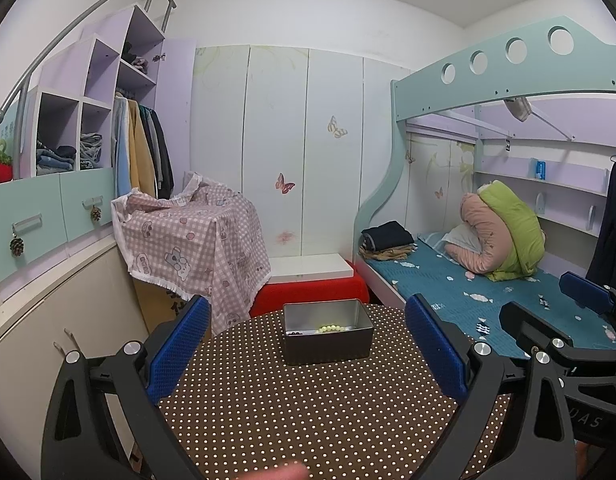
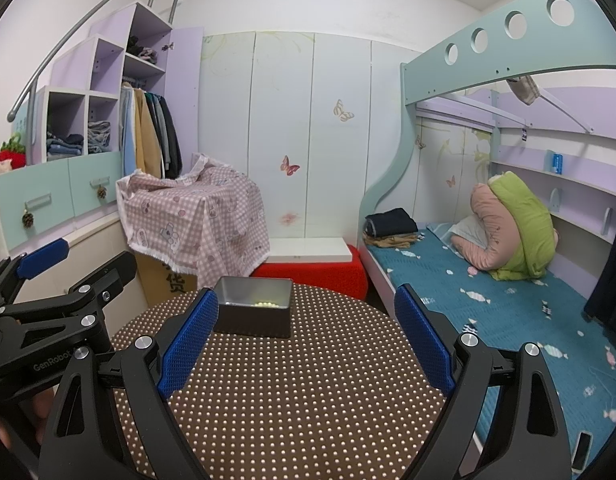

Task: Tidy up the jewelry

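Inside the metal tin [image 1: 328,334], toward its far wall: green bead bracelet [image 1: 329,327], beside dark beads [image 1: 295,333]. Likely light, limp, slippery; best pinched across the strand. Left gripper [image 1: 308,348] and right gripper [image 2: 306,344]: jaws wide, empty, short of the tin above the table [image 1: 308,408].

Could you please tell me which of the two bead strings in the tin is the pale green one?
The bracelet toward the tin's right side; the other string, at left, is dark.

The tin's [image 2: 252,312] wall is hiding most of the green bead bracelet [image 2: 264,303]. Dark beads [image 1: 298,334] beside it are showing too small to identify. A blurred fingertip [image 1: 284,472] is getting cut off at the bottom edge.
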`<state>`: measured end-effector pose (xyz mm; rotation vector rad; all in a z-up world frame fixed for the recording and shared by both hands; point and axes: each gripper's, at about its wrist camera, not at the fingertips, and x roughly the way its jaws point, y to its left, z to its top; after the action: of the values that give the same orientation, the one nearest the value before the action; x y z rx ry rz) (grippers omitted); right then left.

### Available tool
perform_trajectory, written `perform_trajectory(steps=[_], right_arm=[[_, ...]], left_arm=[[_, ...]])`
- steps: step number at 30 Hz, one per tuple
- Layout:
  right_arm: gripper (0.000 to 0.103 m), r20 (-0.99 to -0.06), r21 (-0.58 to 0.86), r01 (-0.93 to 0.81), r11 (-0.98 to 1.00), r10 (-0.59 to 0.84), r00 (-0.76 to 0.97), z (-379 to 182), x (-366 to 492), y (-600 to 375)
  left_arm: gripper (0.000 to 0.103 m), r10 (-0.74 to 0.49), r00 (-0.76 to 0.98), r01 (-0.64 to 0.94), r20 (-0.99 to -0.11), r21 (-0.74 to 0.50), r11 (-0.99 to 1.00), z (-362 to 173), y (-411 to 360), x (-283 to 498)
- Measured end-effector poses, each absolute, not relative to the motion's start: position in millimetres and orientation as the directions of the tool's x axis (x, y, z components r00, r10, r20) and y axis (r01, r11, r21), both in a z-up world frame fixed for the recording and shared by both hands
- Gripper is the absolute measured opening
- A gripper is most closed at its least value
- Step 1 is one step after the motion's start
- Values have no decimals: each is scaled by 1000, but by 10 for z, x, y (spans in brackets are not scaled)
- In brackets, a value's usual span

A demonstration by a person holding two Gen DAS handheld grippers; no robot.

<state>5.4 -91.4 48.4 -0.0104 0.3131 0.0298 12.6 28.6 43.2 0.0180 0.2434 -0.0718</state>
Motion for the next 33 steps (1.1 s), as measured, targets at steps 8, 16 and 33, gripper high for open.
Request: perform_trajectory(steps=[8,16,33], right_arm=[[87,-309,-6,-30,1000,27,951,482,54,-911],[87,-311,-7,-32,999,28,950,471,56,-900],[87,-312,-6,-34,999,31,949,464,70,-901]], left_arm=[[95,-68,968,73,-242,10,997,418,293,128],[95,-59,969,63,-239,7,998,426,324,143],[95,-55,968,59,-246,10,998,434,343,148]])
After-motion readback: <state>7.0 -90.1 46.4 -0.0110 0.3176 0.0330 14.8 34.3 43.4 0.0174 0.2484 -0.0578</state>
